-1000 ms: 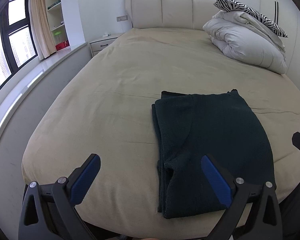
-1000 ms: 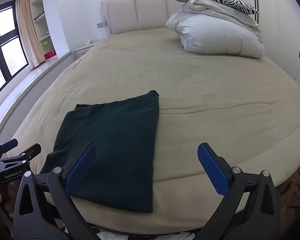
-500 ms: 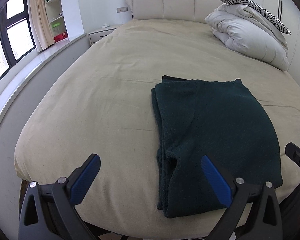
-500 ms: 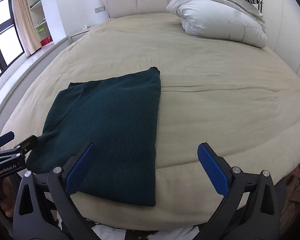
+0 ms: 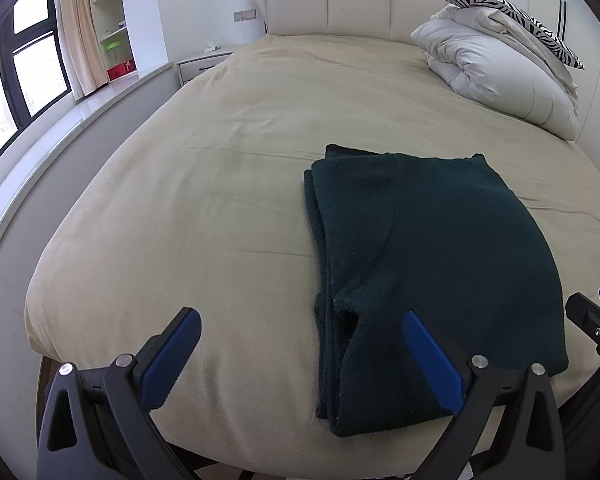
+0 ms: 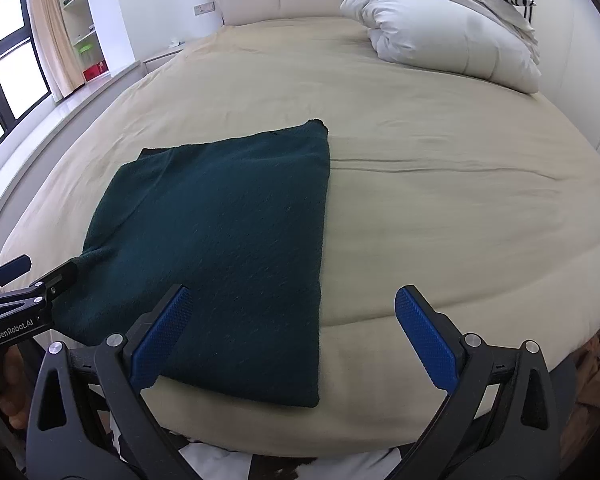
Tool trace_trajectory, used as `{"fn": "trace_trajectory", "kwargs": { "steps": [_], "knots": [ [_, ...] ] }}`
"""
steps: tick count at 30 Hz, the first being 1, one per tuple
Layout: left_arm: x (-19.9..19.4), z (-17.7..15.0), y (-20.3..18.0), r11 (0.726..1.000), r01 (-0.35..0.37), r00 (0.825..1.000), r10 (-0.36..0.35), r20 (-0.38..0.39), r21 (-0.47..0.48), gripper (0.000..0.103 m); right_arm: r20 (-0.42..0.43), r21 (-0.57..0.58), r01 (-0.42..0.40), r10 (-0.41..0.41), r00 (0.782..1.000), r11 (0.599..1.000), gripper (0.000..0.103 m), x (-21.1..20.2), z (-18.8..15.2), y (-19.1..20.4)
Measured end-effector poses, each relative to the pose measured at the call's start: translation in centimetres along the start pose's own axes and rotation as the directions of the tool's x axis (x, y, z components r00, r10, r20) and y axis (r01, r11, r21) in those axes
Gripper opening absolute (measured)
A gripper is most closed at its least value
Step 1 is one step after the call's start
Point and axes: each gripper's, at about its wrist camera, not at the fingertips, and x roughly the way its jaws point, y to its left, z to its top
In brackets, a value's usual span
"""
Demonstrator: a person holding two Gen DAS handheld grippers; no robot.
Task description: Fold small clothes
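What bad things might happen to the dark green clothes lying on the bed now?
1. The folded dark green garment lies right at the near edge of the bed, so a clumsy tug might slide it off.
2. Its layered edges on the left side are stacked loosely; pinching only the top layer could undo the fold.
3. The left gripper and the right gripper are both open and apart from the cloth, so uneven grabs might leave the next fold crooked.
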Motion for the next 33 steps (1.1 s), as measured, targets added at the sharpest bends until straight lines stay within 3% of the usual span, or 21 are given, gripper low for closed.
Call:
{"fn": "trace_trajectory", "kwargs": {
  "steps": [33],
  "knots": [
    [0.18,0.05,0.35,1.0,0.003,1.0,-0.003,-0.006,-0.005,0.103,0.005,0.001,0.002,-0.002,1.0,1.0,0.103,0.53,0.31,0.08]
  ]
}}
